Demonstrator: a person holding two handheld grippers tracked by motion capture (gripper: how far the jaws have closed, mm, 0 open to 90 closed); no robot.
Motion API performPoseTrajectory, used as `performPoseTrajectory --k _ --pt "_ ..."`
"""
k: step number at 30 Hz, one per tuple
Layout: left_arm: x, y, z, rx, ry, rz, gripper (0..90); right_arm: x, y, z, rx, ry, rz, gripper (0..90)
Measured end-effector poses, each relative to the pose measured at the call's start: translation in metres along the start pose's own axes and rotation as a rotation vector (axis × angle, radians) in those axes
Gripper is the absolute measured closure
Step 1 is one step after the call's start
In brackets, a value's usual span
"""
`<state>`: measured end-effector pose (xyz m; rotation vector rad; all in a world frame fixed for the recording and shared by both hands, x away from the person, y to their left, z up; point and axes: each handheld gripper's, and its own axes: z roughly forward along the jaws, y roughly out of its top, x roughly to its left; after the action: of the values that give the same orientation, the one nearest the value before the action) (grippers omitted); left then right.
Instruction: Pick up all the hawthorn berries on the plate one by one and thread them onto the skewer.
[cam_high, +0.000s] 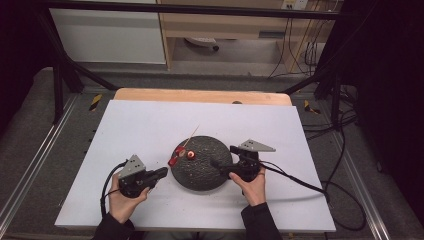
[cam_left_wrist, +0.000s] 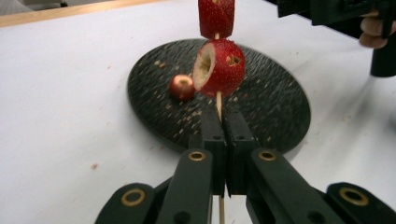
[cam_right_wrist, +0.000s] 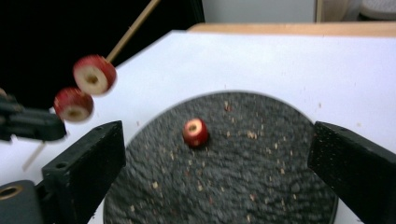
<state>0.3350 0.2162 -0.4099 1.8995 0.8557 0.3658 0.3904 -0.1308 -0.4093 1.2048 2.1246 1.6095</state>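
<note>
Left gripper (cam_left_wrist: 223, 135) clamps the skewer (cam_left_wrist: 218, 100) with two red fruit pieces (cam_left_wrist: 219, 67) above the plate's (cam_high: 202, 177) left rim; right gripper (cam_right_wrist: 217, 172) gapes empty over the loose piece (cam_right_wrist: 195, 132) mid-plate; threading's underway, next it must pinch that piece squarely.

You get even, soft overhead light on the white table (cam_high: 150, 130) in the high view, with only faint shadows under the hands, while the room past the table's left and right edges falls into near black and the whole picture is a little soft and grainy. In the left gripper view the strawberry pieces (cam_left_wrist: 219, 67) on the skewer and the dark plate (cam_left_wrist: 275, 116) are fairly sharp, and the far edge of the table and the other hand at the top right corner are blurred. In the right gripper view everything is smeared by motion blur, the skewered pieces (cam_right_wrist: 93, 74) most of all, and the upper left corner is black.
</note>
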Motion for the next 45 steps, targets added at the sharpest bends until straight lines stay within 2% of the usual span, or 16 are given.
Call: performPoseTrajectory --k 5,10,16,23,30,35,42,45 --pt "0.010 -0.011 -0.009 0.025 -0.005 -0.002 88.4 -0.001 -0.005 0.003 0.101 -0.024 -0.052 2.2" --pt "0.020 -0.022 -0.017 0.044 -0.006 -0.010 88.4 -0.001 -0.010 0.005 0.175 -0.029 -0.087 2.2" --pt "0.027 -0.031 -0.023 0.063 0.000 -0.006 88.4 -0.002 -0.011 0.011 0.219 -0.026 -0.094 3.1" --pt "0.030 -0.040 -0.025 0.075 -0.003 -0.008 88.4 0.007 0.004 0.022 0.280 -0.021 -0.138 4.7" --pt "0.031 -0.040 -0.026 0.070 -0.005 -0.010 88.3 0.016 0.022 0.040 0.331 -0.008 -0.170 5.3" --pt "0.033 -0.042 -0.025 0.075 -0.002 -0.015 88.4 0.017 0.031 0.054 0.363 -0.007 -0.160 5.7" --pt "0.034 -0.042 -0.025 0.075 0.003 -0.020 88.4 0.020 0.041 0.077 0.439 -0.012 -0.189 7.2" --pt "0.035 -0.043 -0.025 0.075 0.004 -0.023 88.4 0.020 0.046 0.086 0.455 -0.012 -0.183 8.1"
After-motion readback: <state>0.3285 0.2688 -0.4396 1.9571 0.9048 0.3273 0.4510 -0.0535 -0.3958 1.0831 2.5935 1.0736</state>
